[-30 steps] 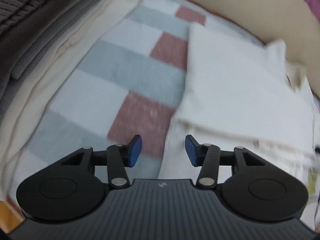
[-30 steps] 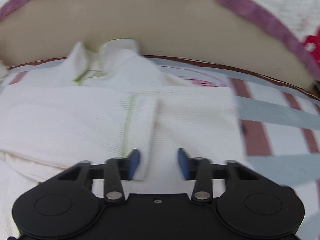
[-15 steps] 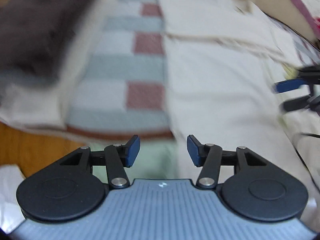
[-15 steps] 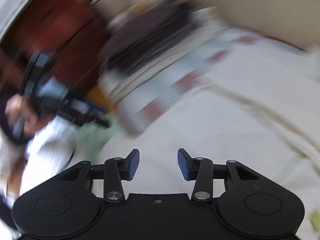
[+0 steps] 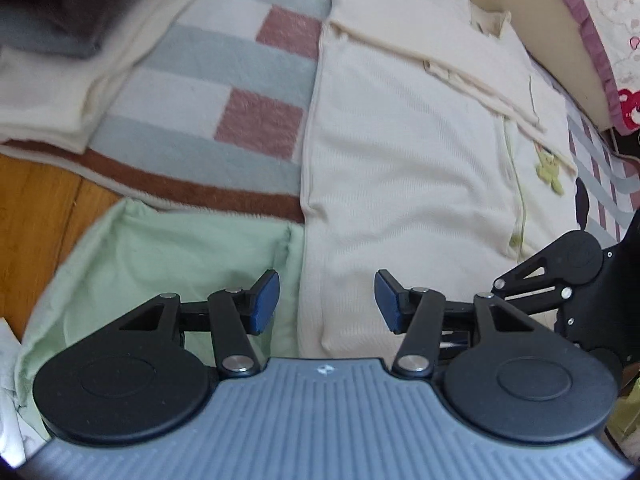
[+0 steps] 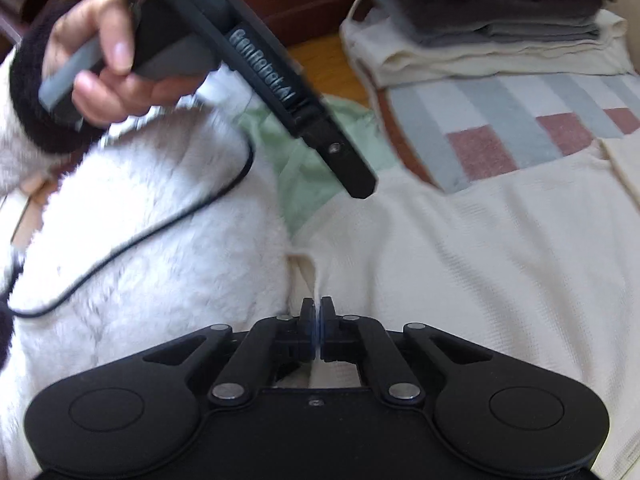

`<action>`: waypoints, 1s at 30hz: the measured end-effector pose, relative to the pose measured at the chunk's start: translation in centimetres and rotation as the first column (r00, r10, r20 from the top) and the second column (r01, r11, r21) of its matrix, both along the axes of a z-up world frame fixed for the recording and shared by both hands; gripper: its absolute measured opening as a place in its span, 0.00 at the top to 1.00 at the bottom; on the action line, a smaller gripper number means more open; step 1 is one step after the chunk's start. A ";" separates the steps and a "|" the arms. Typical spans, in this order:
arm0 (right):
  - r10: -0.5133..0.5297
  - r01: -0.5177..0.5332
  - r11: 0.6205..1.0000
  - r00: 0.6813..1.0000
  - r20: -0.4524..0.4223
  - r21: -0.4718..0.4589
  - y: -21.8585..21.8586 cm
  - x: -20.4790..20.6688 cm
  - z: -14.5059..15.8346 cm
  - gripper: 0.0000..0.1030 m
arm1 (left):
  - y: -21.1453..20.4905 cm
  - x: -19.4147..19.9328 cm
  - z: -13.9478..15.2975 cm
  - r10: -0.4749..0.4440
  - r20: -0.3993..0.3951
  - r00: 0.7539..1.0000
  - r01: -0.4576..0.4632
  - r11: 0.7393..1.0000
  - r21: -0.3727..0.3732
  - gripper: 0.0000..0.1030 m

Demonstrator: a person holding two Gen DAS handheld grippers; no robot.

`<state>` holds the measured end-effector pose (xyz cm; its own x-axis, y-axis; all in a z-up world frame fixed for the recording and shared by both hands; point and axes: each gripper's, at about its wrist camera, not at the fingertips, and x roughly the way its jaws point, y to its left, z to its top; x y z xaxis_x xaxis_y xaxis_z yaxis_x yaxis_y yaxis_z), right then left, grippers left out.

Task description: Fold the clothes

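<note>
Cream garment [image 5: 404, 168] lies flat, its hem pinched tight in the right tool [image 6: 317, 330], left tool [image 5: 326, 304] gaping wide and empty above it.

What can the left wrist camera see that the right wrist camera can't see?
Only the left wrist view shows the little green patch sewn on the cream garment, and the open left gripper from behind. Only the right wrist view shows the hand holding that gripper's handle, and the right gripper shut on the garment's edge. Both show the cream garment, the checked blanket, the green cloth and the folded stack.
</note>
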<state>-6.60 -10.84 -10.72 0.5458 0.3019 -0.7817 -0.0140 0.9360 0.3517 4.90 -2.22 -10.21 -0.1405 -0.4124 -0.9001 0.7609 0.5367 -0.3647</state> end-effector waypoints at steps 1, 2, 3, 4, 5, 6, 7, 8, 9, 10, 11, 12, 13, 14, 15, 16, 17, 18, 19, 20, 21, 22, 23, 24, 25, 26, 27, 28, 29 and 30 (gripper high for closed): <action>-0.037 0.037 0.999 0.999 0.023 0.016 -0.8 -0.5 0.4 0.97 | -0.7 0.0 0.2 -0.008 0.006 1.000 0.008 1.000 -0.014 0.50; -0.078 0.077 0.997 0.996 0.046 0.032 -1.7 -1.0 0.9 0.97 | -1.4 0.0 0.4 -0.016 0.012 1.000 0.017 0.999 -0.027 0.50; -0.131 0.129 0.991 0.989 0.066 0.045 -2.9 -1.8 1.5 0.97 | -2.1 -0.1 0.6 -0.024 0.019 1.000 0.025 0.999 -0.040 0.50; -0.183 0.179 0.982 0.980 0.083 0.060 -4.1 -2.5 2.0 0.97 | -2.8 -0.1 0.8 -0.032 0.025 0.999 0.033 0.998 -0.054 0.50; -0.228 0.221 0.972 0.969 0.091 0.083 -5.4 -3.2 2.3 0.97 | -3.5 -0.1 1.0 -0.040 0.032 0.999 0.042 0.997 -0.067 0.50; -0.273 0.263 0.959 0.957 0.095 0.103 -6.7 -3.9 2.5 0.97 | -4.3 -0.1 1.2 -0.048 0.039 0.998 0.051 0.995 -0.080 0.49; -0.316 0.306 0.946 0.944 0.090 0.106 -7.8 -4.5 2.5 0.97 | -5.0 -0.2 1.4 -0.055 0.045 0.997 0.059 0.994 -0.094 0.49; -0.357 0.348 0.932 0.930 0.085 0.105 -8.9 -5.1 2.4 0.97 | -5.7 -0.2 1.6 -0.063 0.052 0.997 0.068 0.992 -0.107 0.47; -0.390 0.383 0.919 0.918 0.078 0.091 -9.8 -5.5 2.3 0.97 | -6.4 -0.2 1.8 -0.070 0.059 0.996 0.077 0.990 -0.120 0.45; -0.423 0.418 0.905 0.903 0.071 0.077 -10.6 -5.9 2.2 0.97 | -7.1 -0.2 2.0 -0.077 0.066 0.995 0.086 0.987 -0.133 0.45; -0.456 0.452 0.890 0.888 0.064 0.065 -11.5 -6.3 2.0 0.97 | -7.8 -0.2 2.1 -0.085 0.073 0.994 0.095 0.985 -0.145 0.44; -0.490 0.486 0.871 0.870 0.054 0.065 -12.5 -6.7 1.8 0.97 | -8.5 -0.3 2.3 -0.092 0.081 0.993 0.103 0.982 -0.158 0.44; -0.521 0.518 0.852 0.853 0.039 0.075 -13.4 -7.0 1.5 0.97 | -9.2 -0.3 2.5 -0.099 0.088 0.991 0.113 0.979 -0.171 0.44; -0.549 0.546 0.834 0.835 0.024 0.084 -14.5 -7.3 1.1 0.97 | -9.9 -0.3 2.7 -0.105 0.096 0.990 0.122 0.976 -0.183 0.44; -0.573 0.571 0.818 0.819 0.016 0.073 -15.6 -7.5 0.8 0.97 | -10.6 -0.3 2.9 -0.112 0.103 0.988 0.131 0.972 -0.196 0.44; -0.597 0.596 0.801 0.802 0.008 0.061 -16.8 -7.7 0.4 0.97 | -11.7 -0.2 2.9 -0.114 0.102 0.988 0.133 0.969 -0.206 0.44; -0.622 0.621 0.783 0.783 -0.001 0.039 -17.9 -7.9 0.0 0.97 | -13.6 0.2 2.6 -0.107 0.087 0.990 0.123 0.971 -0.207 0.44; -0.645 0.645 0.764 0.764 -0.011 0.021 -19.1 -8.0 -0.5 0.97 | -15.4 0.5 2.1 -0.098 0.078 0.992 0.112 0.973 -0.200 0.44; -0.663 0.664 0.748 0.748 -0.027 0.023 -20.2 -8.1 -1.3 0.97 | -17.0 0.6 1.7 -0.086 0.082 0.993 0.101 0.976 -0.193 0.44; -0.684 0.685 0.727 0.728 -0.045 0.033 -21.2 -8.5 -1.9 0.97 | -18.3 0.5 1.1 -0.077 0.092 0.993 0.094 0.977 -0.192 0.44; -0.704 0.707 0.706 0.707 -0.063 0.042 -22.2 -8.9 -2.6 0.91 | -18.9 0.0 0.3 -0.072 0.112 0.991 0.093 0.975 -0.200 0.44; -0.724 0.728 0.684 0.685 -0.077 0.049 -23.1 -9.4 -3.1 0.90 | -19.6 -0.5 -0.5 -0.066 0.132 0.989 0.093 0.974 -0.208 0.44; -0.751 0.754 0.656 0.657 -0.069 0.048 -23.5 -10.4 -3.0 0.90 | -20.2 -0.9 -1.3 -0.060 0.152 0.987 0.093 0.972 -0.216 0.44; -0.775 0.777 0.627 0.629 -0.059 0.052 -23.8 -11.5 -2.8 0.89 | -20.6 -1.4 -2.3 -0.059 0.167 0.984 0.095 0.971 -0.217 0.44; -0.792 0.792 0.605 0.609 -0.042 0.076 -23.7 -13.0 -2.2 0.85 | -20.5 -1.9 -3.4 -0.065 0.172 0.983 0.101 0.973 -0.207 0.44; -0.795 0.793 0.600 0.606 -0.031 0.104 -23.2 -14.4 -1.6 0.82 | -20.5 -2.4 -4.4 -0.083 0.176 0.981 0.115 0.977 -0.181 0.44; -0.798 0.793 0.595 0.602 -0.020 0.132 -22.6 -15.9 -0.9 0.77 | -20.7 -2.8 -5.1 -0.120 0.181 0.976 0.146 0.980 -0.137 0.44; -0.799 0.790 0.592 0.601 -0.011 0.159 -21.9 -17.3 -0.2 0.70 | -20.7 -3.2 -5.4 -0.158 0.196 0.968 0.182 0.977 -0.111 0.44; -0.790 0.778 0.600 0.613 -0.014 0.185 -20.8 -18.5 0.3 0.65 | -20.8 -3.6 -5.4 -0.191 0.218 0.957 0.216 0.971 -0.098 0.44; -0.779 0.766 0.606 0.626 -0.034 0.215 -19.8 -19.4 0.5 0.50 | -20.8 -3.9 -5.3 -0.212 0.232 0.949 0.238 0.967 -0.092 0.44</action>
<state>-25.98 -30.60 -10.21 0.6878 -0.1167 -0.7164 0.6565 0.5211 0.5454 1.02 -23.02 -15.49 -0.0471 -0.4971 -0.8664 0.9248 0.3061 -0.2259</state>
